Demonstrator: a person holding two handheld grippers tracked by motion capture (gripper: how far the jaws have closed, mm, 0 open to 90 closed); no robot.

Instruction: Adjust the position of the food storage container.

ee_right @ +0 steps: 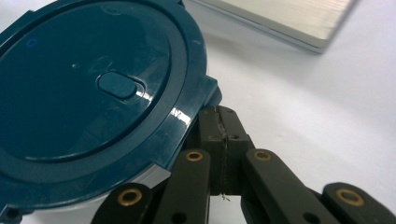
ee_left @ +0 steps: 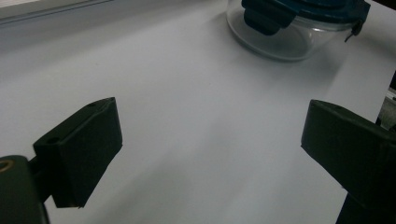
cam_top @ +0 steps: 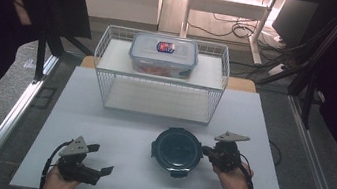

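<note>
— What's the biggest thing on the table (cam_top: pixel 115 132)?

— The white wire basket (cam_top: pixel 105 65), upper centre of the high view. It's a two-level rack, and a clear rectangular box (cam_top: pixel 163 56) with a red-and-blue label sits on its upper shelf, lid clipped on.

— And in front of it?

— A round container (cam_top: pixel 175 151), lower centre-right of the high view, standing apart from the basket. It has a dark blue lid with clip tabs around the rim. In the left gripper view it sits at the upper right, clear-walled under that lid (ee_left: pixel 303 9). In the right gripper view the lid (ee_right: pixel 93 102) takes up the left side, with a small oval bump near its middle.

— Where are the hands?

— The right hand (cam_top: pixel 236 183) comes in at the lower right of the high view, holding the right gripper (cam_top: pixel 209 152) just at the container's right edge. In the right gripper view (ee_right: pixel 223 128) its jaws are pressed together with nothing between them, tips tucked right by the lid's rim; whether they actually touch it I can't tell.

— And the other one?

— The left hand (cam_top: pixel 60 182) is at the lower left, well apart from the container. The left gripper (cam_top: pixel 99 157) points toward the right of the frame. In the left gripper view (ee_left: pixel 210 140) its jaws stand wide apart over bare white tabletop, gripping nothing.
</note>
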